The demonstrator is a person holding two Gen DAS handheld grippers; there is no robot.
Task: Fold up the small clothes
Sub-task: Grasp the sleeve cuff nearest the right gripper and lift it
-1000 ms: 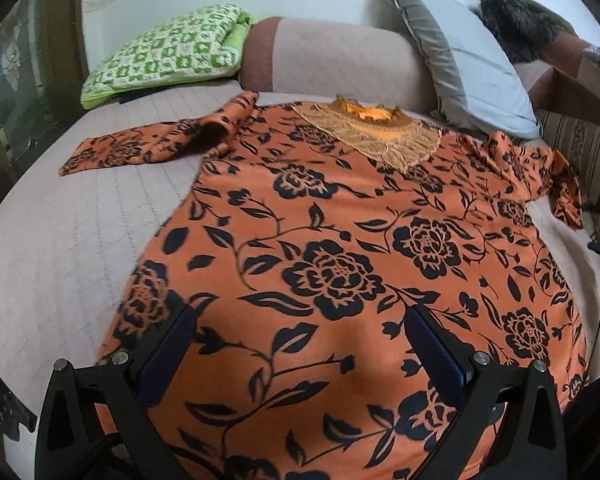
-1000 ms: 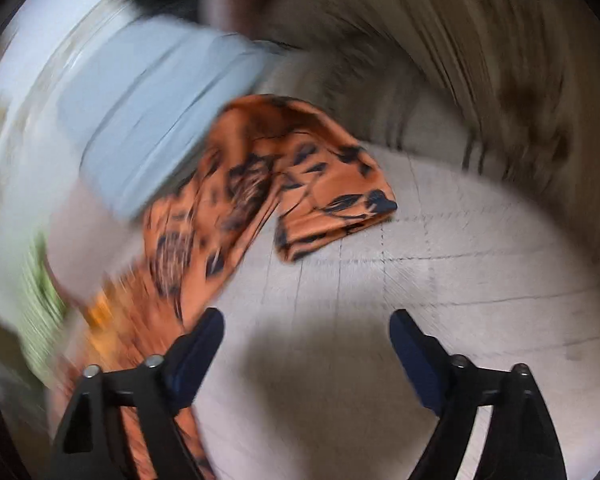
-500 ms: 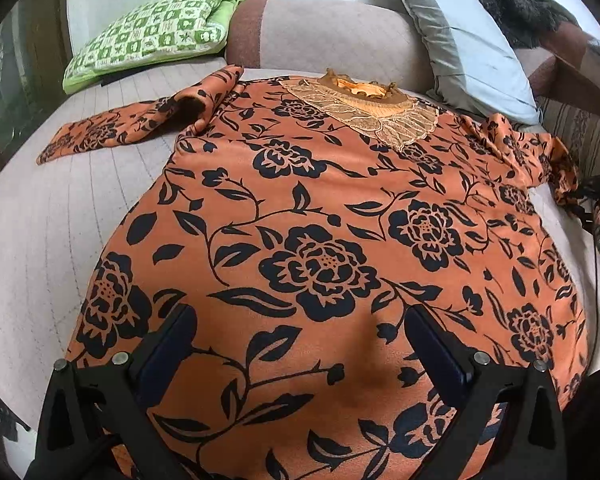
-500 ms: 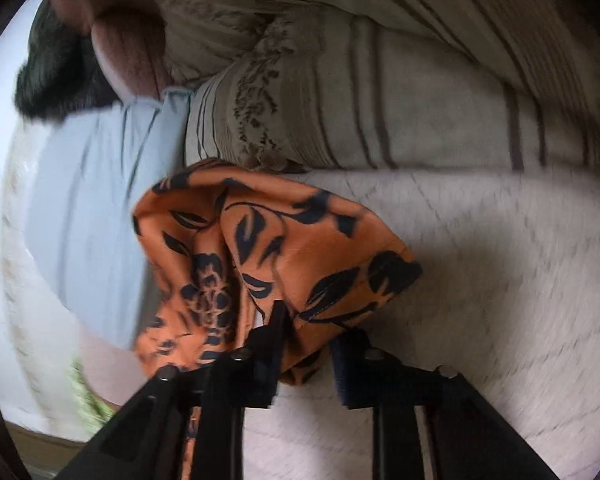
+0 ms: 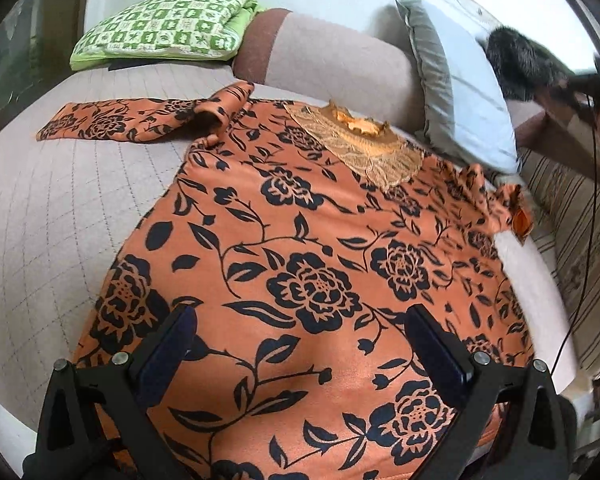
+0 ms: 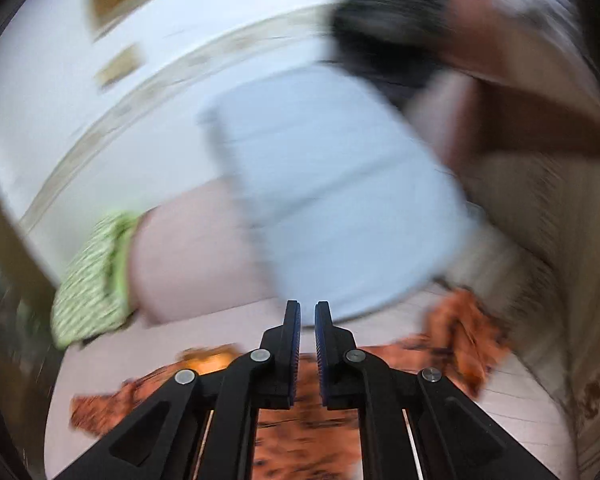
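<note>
The orange top (image 5: 300, 248) lay flat on the bed (image 5: 52, 216), front up, with black flowers all over it. Its gold lace collar (image 5: 360, 148) sat at 12 o'clock. One sleeve (image 5: 132, 122) stretched out flat toward 10 o'clock. The other sleeve (image 5: 496, 204) was bunched in a small heap at 2 o'clock, near the bed's edge.

The left tool (image 5: 304, 344) hung over the bottom part of the top. Its two fingers stood wide apart and held nothing.

The right tool (image 6: 307, 328) had just been closing. Its two fingers stood close together with only a thin gap, and no cloth was between them. Its picture was very blurry. The top showed low in that picture, under the fingers.

Other things sat around the top. A green checked pillow (image 5: 164, 20) lay at 11 o'clock. A long pink roll pillow (image 5: 332, 52) lay across the head of the bed, just behind the collar. A pale blue pillow (image 5: 460, 88) leaned at 1 o'clock, close to the bunched sleeve. A dark furry thing (image 5: 520, 60) sat behind it. A striped cloth (image 5: 572, 216) ran along the bed's side at 3 o'clock, and a thin black wire (image 5: 588, 184) hung down over it.
</note>
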